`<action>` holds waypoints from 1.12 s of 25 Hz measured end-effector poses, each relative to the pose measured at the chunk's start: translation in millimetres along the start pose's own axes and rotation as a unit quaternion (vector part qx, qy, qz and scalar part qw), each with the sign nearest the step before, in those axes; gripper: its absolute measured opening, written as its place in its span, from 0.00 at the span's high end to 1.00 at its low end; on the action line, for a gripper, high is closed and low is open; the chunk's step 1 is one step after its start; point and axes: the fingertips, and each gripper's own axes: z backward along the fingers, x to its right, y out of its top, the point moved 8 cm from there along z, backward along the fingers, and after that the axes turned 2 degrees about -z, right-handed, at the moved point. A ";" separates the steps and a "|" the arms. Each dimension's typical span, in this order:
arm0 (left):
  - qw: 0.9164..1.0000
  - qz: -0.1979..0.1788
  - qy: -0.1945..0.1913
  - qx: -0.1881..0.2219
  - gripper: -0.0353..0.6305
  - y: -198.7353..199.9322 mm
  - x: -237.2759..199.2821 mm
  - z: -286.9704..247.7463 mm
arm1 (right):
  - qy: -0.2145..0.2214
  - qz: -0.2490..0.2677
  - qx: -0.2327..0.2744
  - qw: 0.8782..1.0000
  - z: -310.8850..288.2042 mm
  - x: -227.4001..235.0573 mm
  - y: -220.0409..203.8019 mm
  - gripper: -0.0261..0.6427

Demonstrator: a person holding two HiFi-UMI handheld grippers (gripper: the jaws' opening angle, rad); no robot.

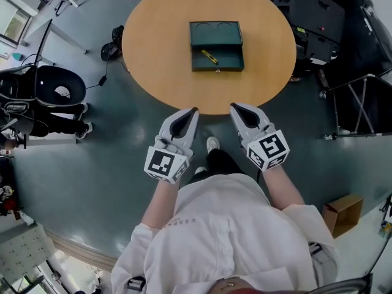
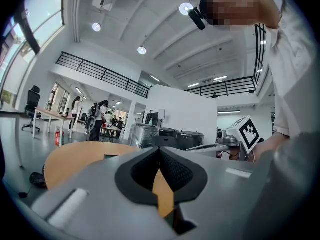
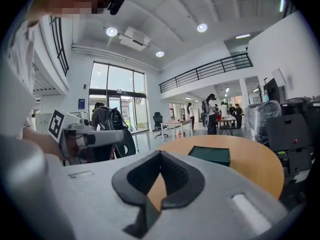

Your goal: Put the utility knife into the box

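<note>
An open dark green box (image 1: 216, 34) lies near the middle of the round wooden table (image 1: 159, 54). A yellow utility knife (image 1: 209, 56) lies inside its nearer half. Both grippers hover side by side at the table's near edge, short of the box. My left gripper (image 1: 194, 110) is shut with nothing in it, and my right gripper (image 1: 233, 106) is shut and empty too. In the left gripper view the shut jaws (image 2: 160, 149) point over the tabletop. In the right gripper view the shut jaws (image 3: 160, 153) point toward the box (image 3: 210, 155).
A black office chair (image 1: 52, 86) stands on the floor at the left. Black equipment (image 1: 315, 23) and a folding metal stand (image 1: 361, 103) crowd the table's right side. A cardboard box (image 1: 343, 213) sits on the floor at the lower right.
</note>
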 end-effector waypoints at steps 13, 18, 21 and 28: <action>1.000 -0.006 -0.011 0.000 0.94 -21.8 43.7 112.5 | -0.050 0.022 0.005 0.998 69.5 -101.6 -28.1 0.97; 1.000 -0.011 -0.022 0.002 0.94 -21.9 58.9 126.1 | -0.065 0.016 -0.003 0.998 86.4 -112.6 -38.5 0.97; 1.000 -0.014 -0.018 0.006 0.94 -20.7 63.7 131.6 | -0.068 0.005 -0.002 0.998 91.3 -116.0 -39.7 0.97; 0.999 -0.027 -0.006 0.018 0.94 -13.3 80.8 141.7 | -0.065 0.010 -0.002 0.998 106.1 -124.1 -42.5 0.97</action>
